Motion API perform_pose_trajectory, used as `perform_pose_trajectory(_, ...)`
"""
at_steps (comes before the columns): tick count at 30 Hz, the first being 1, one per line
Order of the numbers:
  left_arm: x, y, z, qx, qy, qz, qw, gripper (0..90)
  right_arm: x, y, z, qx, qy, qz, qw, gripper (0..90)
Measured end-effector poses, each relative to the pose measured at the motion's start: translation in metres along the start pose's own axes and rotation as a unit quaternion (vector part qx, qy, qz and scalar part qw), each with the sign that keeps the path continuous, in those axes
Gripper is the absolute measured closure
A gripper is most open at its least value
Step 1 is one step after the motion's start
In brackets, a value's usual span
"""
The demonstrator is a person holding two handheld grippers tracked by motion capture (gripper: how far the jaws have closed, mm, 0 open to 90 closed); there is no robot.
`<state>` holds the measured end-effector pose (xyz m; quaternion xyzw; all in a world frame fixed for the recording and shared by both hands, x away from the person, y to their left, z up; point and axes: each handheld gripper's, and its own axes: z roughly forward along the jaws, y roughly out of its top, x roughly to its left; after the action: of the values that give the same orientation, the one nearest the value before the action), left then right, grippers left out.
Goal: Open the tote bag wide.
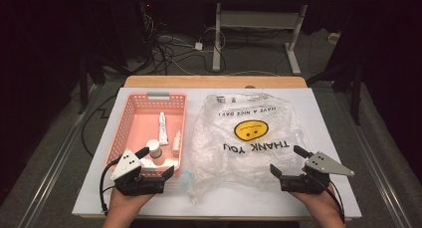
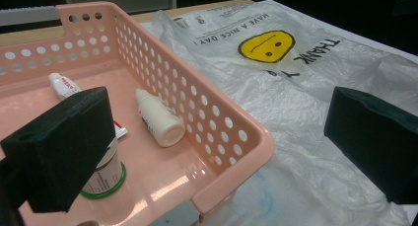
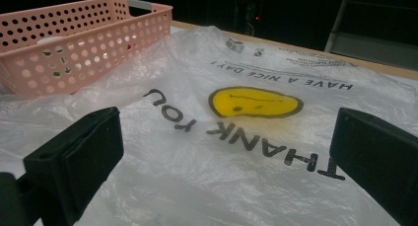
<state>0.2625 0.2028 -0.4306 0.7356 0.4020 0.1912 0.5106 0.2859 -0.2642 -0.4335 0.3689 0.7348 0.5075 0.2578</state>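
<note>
My left gripper [image 1: 145, 177], jaws wide, empty, at pink basket [image 1: 130, 119] w/ tube [image 1: 162, 128], dropper bottle [image 1: 176, 142], jar [image 1: 155, 148]; right gripper [image 1: 294, 175] wide, empty, over smiley plastic bag [image 1: 247, 136].

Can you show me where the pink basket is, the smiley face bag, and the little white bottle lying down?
Pink perforated plastic basket [image 1: 128, 119], high view, on its left wall.
Clear plastic bag with yellow smiley face [image 3: 254, 101], right gripper view, on the smiley print.
Small white plastic bottle lying down [image 2: 156, 117], left gripper view, on its body.
</note>
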Motion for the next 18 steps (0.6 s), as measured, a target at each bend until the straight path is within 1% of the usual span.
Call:
perform_pose_trajectory(11, -0.001, 0.0, 0.004, 0.005, -0.002, 0.003, 1.0, 0.0, -0.002, 0.001, -0.001, 0.0, 0.0, -0.004, 1.0, 0.3)
perform_pose_trajectory(13, -0.001, -0.001, 0.004, 0.007, -0.002, 0.003, 1.0, 0.0, -0.005, 0.002, -0.003, 0.001, -0.004, -0.003, 1.0, 0.3)
perform_pose_trajectory(14, 0.0, -0.001, 0.005, 0.007, -0.002, 0.003, 1.0, 0.0, -0.01, 0.002, -0.005, 0.002, -0.009, 0.004, 0.9999, 0.3)
perform_pose_trajectory(17, 0.001, -0.002, 0.005, 0.01, -0.002, 0.004, 0.9999, 0.0, -0.021, 0.003, -0.009, 0.005, -0.022, 0.013, 0.9997, 0.5)
perform_pose_trajectory(18, 0.001, -0.002, 0.004, 0.011, -0.002, 0.004, 0.9999, 0.0, -0.021, 0.003, -0.009, 0.005, -0.022, 0.013, 0.9997, 0.5)
